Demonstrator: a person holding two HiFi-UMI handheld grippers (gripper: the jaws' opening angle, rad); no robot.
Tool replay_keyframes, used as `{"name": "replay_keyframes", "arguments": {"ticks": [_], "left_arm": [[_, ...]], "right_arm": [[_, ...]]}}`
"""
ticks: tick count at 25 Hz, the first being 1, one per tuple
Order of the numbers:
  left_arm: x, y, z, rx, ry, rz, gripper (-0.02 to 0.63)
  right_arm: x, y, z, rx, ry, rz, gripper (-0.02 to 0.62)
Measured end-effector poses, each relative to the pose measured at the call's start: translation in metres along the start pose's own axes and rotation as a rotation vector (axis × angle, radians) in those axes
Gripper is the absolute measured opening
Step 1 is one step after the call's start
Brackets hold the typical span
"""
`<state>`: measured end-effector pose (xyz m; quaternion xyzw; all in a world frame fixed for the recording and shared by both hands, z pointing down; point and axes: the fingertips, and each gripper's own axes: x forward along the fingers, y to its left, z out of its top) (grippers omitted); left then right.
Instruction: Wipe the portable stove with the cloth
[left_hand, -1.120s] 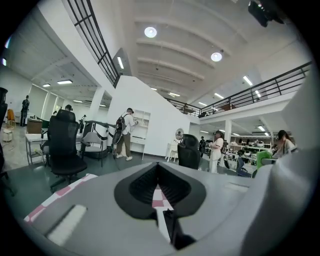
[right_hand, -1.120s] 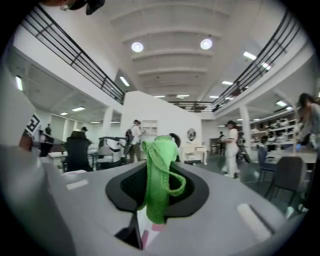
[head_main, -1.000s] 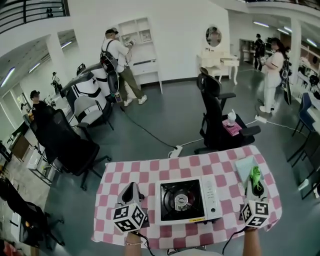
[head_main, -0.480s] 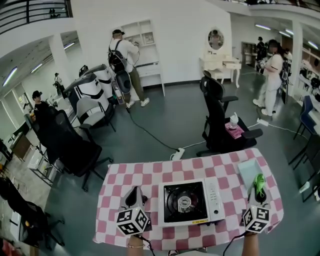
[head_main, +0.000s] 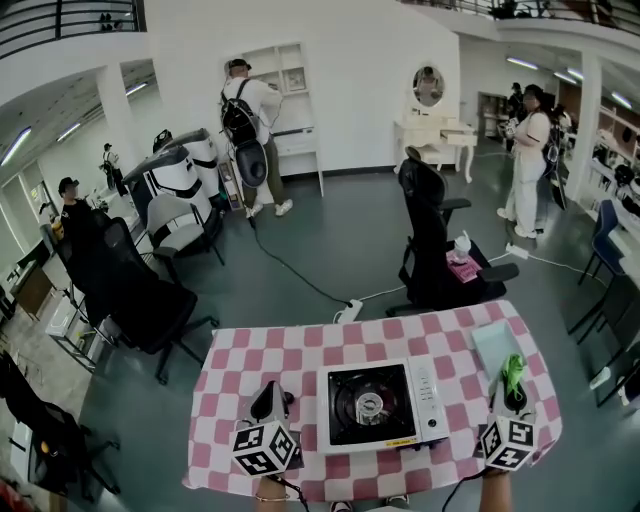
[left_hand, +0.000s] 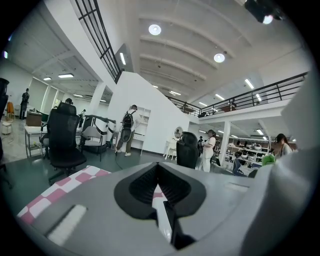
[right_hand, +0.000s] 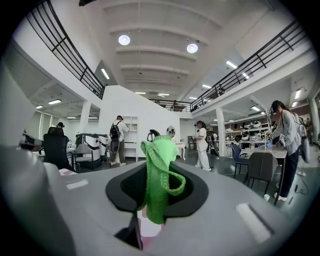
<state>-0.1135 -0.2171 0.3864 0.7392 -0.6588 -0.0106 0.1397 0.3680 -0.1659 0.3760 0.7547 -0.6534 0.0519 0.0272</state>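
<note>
right tool (right_hand: 148, 220) is clamped on the green cloth (right_hand: 159, 175), jaws pinching its lower end so most of it flops up past the tips. left tool (left_hand: 162, 212) has its jaws pretty much together with nothing in them, just a thin sliver of light between

in the head view both tools sit low over the near edge of the checkered bench (head_main: 300, 352). the left one is just left of the portable stove (head_main: 425, 395), the right one is off to the stove's right and apart from it, near a pale mat (head_main: 497, 345). the stove is mid-bench, black burner area (head_main: 365, 404) on its left, white control strip on its right

looks to me like wiping hasn't started, the cloth isn't touching the stove

my take on doing it well: bring the right tool over and tip it down so the loose cloth lands flat on the top, not the jaw tips scraping it. brace the left tool against the stove's left side so it can't slide, and go easy round the burner grate, those cloth loops could snag
</note>
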Motion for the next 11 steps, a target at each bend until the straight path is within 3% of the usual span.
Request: {"name": "replay_keyframes", "arguments": {"ticks": [11], "left_arm": [[-0.007, 0.014, -0.013, -0.028, 0.020, -0.001, 0.000]], "right_arm": [[-0.015, 0.011, 0.004, -0.014, -0.001, 0.003, 0.077]]}}
